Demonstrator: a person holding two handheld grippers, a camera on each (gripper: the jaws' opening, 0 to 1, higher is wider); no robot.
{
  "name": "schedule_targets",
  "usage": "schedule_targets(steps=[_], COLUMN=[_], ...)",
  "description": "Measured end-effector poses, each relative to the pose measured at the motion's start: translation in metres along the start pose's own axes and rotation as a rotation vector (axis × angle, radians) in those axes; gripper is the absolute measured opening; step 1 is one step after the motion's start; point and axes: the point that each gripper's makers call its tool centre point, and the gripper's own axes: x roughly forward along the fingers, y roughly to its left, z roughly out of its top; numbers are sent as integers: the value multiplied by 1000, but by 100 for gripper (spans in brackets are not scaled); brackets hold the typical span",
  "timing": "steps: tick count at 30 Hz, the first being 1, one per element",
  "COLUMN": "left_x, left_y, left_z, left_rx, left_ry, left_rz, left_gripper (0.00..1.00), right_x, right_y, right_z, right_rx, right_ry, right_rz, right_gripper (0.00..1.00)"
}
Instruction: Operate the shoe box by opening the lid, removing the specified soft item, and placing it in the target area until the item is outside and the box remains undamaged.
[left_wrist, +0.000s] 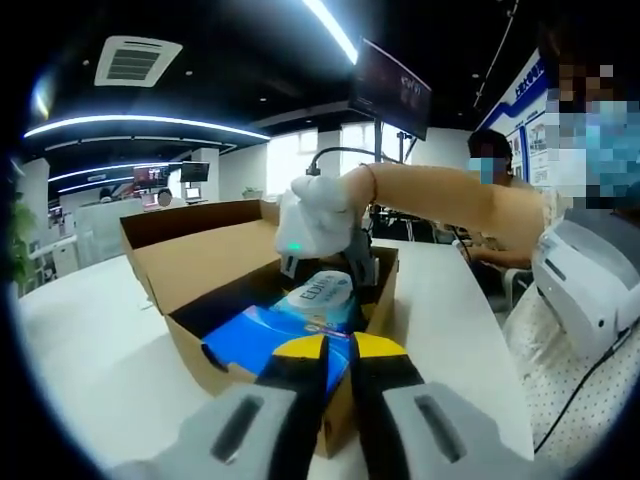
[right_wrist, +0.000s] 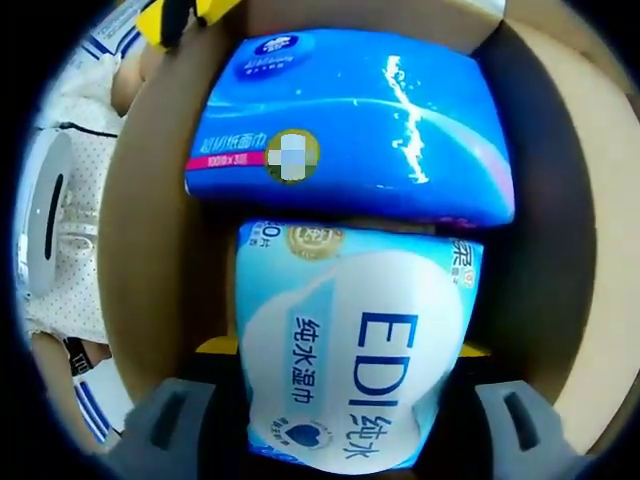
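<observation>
The brown shoe box (left_wrist: 180, 265) stands open on a white table, its lid (left_wrist: 190, 220) folded back. Inside lie a blue tissue pack (left_wrist: 250, 340) (right_wrist: 350, 120) and a light-blue EDI wet-wipes pack (left_wrist: 322, 298) (right_wrist: 350, 340). A person's arm reaches in from the right with my right gripper (left_wrist: 330, 275) (right_wrist: 340, 350), whose jaws press on both sides of the wet-wipes pack, which sits a little above the tissue pack. My left gripper (left_wrist: 340, 350) (right_wrist: 175, 15) has its yellow-tipped jaws together at the box's near wall; whether they pinch the cardboard is unclear.
The white table (left_wrist: 90, 350) runs wide to the left and to the right of the box. A person in a dotted garment (left_wrist: 560, 340) stands close at the right, and another person sits behind. Desks and monitors fill the far room.
</observation>
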Motion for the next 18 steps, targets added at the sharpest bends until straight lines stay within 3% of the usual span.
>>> schedule_targets(steps=[18], left_x=[0], left_y=[0], left_z=[1], left_rx=[1], left_ry=[0], left_rz=[0], left_gripper=[9], right_x=[-1], right_y=[-1], right_z=[-1], right_rx=[3], right_ry=[5], right_rz=[-2], right_gripper=[78])
